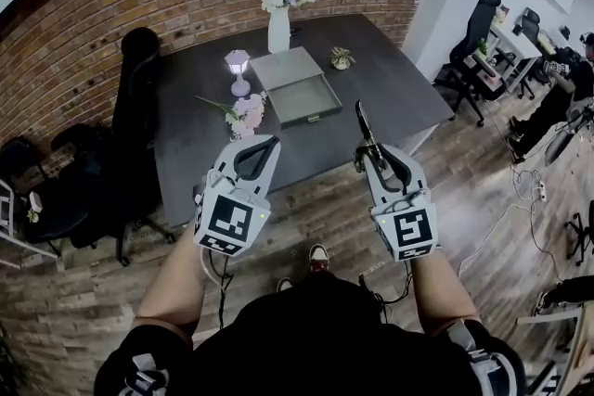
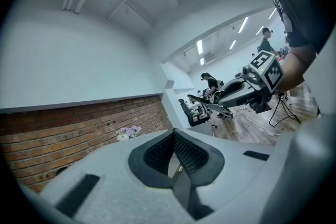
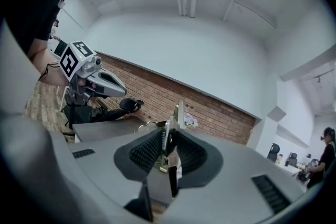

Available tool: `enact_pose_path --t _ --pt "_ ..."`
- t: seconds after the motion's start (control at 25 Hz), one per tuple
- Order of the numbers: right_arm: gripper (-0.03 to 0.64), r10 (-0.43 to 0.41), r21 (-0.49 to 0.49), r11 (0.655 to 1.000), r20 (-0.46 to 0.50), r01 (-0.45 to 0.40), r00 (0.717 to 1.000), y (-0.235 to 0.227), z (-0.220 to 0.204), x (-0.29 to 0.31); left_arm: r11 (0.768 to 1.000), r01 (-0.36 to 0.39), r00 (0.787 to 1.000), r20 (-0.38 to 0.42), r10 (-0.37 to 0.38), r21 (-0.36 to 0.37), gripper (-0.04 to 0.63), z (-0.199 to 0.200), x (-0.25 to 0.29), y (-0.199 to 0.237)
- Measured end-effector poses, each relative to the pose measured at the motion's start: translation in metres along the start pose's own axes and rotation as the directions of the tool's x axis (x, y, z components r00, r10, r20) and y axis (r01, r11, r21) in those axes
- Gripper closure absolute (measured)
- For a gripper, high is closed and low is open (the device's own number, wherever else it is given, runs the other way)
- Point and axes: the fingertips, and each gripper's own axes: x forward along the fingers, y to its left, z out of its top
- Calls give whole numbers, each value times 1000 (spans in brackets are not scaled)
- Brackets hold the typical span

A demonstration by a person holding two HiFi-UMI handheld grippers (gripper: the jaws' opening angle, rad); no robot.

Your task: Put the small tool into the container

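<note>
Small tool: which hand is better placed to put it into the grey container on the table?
Right. The right tongs are shut on the small tool, which sticks out past their tips. The left tongs are shut on nothing. Both hang short of the container.

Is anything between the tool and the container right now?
Nothing visible. The tool, in the right gripper, has bare table between it and the open container; the flowers lie left of that line.

left gripper (image 1: pixel 266 144) closed, right gripper (image 1: pixel 366 155) clamped
</note>
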Motion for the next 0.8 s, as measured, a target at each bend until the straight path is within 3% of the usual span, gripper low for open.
enact_pose_path --t 0.4,0.8 --pt "532 36 7 999 -7 -36 999 -9 -19 29 1000 -25 999 -33 25 -5 586 -17 18 9" --pt "532 80 18 997 13 -80 997 -42 -35 102 999 -47 997 -64 48 17 586 -28 78 49"
